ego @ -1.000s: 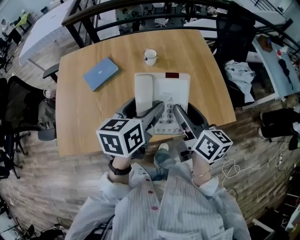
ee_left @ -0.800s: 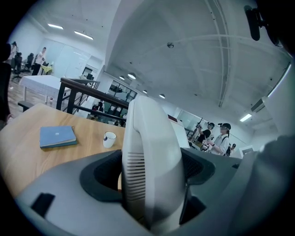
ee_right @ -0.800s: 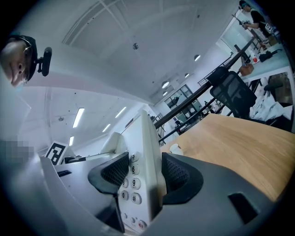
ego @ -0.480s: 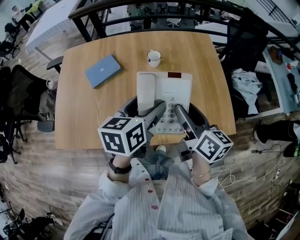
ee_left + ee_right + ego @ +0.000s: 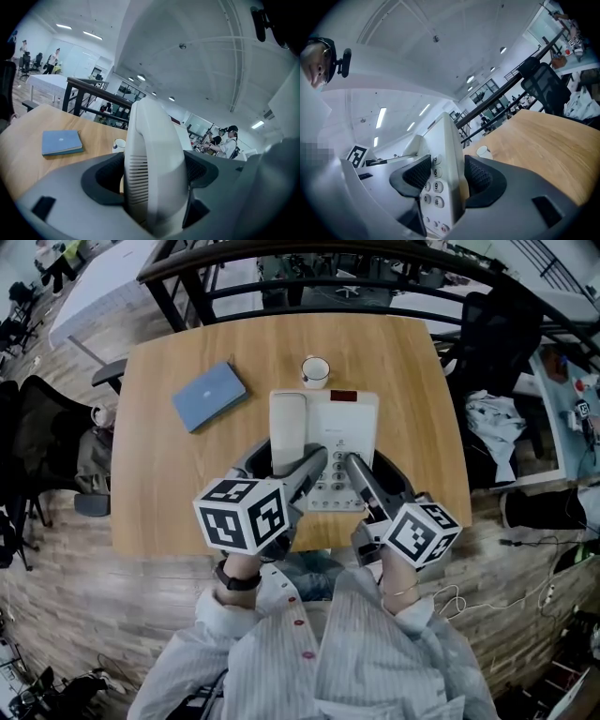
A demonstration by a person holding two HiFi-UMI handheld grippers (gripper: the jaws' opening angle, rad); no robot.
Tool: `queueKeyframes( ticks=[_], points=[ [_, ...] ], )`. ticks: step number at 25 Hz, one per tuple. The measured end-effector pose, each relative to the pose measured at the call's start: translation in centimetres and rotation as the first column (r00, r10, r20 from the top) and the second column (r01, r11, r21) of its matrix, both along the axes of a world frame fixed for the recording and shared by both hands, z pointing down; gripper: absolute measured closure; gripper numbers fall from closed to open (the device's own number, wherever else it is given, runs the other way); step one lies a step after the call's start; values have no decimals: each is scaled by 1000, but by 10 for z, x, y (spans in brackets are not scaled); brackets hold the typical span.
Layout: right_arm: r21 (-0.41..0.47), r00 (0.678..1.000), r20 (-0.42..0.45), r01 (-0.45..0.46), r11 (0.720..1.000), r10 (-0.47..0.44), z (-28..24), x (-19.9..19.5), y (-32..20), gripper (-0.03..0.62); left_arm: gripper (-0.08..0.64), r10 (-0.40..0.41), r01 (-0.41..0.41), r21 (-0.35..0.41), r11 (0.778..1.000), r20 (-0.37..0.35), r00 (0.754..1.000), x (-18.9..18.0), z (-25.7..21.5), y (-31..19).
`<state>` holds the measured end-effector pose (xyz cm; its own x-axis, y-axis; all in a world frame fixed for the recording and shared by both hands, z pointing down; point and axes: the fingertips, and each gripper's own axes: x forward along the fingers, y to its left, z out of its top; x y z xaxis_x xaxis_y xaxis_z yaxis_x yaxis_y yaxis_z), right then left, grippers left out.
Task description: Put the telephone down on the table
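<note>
Clamps left gripper (image 5: 152, 176) shut on white handset (image 5: 289, 418), pinches telephone base (image 5: 345, 423) in right gripper (image 5: 445, 183) beside keys (image 5: 436, 186) 3, 6, 9, #

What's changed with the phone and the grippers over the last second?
The telephone seems to have edged forward over the table, nearer the cup. The left gripper and right gripper stay clamped on it. The cup and blue book have not moved.
</note>
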<state>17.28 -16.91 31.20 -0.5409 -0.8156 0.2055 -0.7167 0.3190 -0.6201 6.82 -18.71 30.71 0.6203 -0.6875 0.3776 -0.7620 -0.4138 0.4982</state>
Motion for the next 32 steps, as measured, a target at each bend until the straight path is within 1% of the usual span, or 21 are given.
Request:
queueKeyframes(
  ticks=[6, 9, 16, 22, 28, 32],
  points=[
    [3, 1000, -12, -3, 1000, 3, 1, -7, -10, 353, 172, 3, -3, 7, 1000, 2, 1000, -6, 2, -11],
    [-2, 1000, -15, -1, 1000, 1, 1, -5, -14, 353, 172, 5, -5, 1, 1000, -5, 1000, -4, 3, -15],
    [-31, 1000, -19, -1, 1000, 1, 10, -10, -17, 353, 172, 11, -11, -20, 1000, 7, 1000, -8, 14, -18],
    [-69, 1000, -26, -11, 998, 9, 30, -17, -13, 353, 172, 16, -16, -63, 998, -6, 1000, -15, 35, -14],
    [-124, 999, -36, -8, 992, 4, 53, -19, -10, 353, 172, 8, -10, -125, 992, -10, 1000, -18, 60, -10],
    [-155, 1000, -9, -8, 988, 7, 68, -18, -7, 353, 172, 14, -15, -148, 989, -5, 1000, -18, 71, -7]
  ],
)
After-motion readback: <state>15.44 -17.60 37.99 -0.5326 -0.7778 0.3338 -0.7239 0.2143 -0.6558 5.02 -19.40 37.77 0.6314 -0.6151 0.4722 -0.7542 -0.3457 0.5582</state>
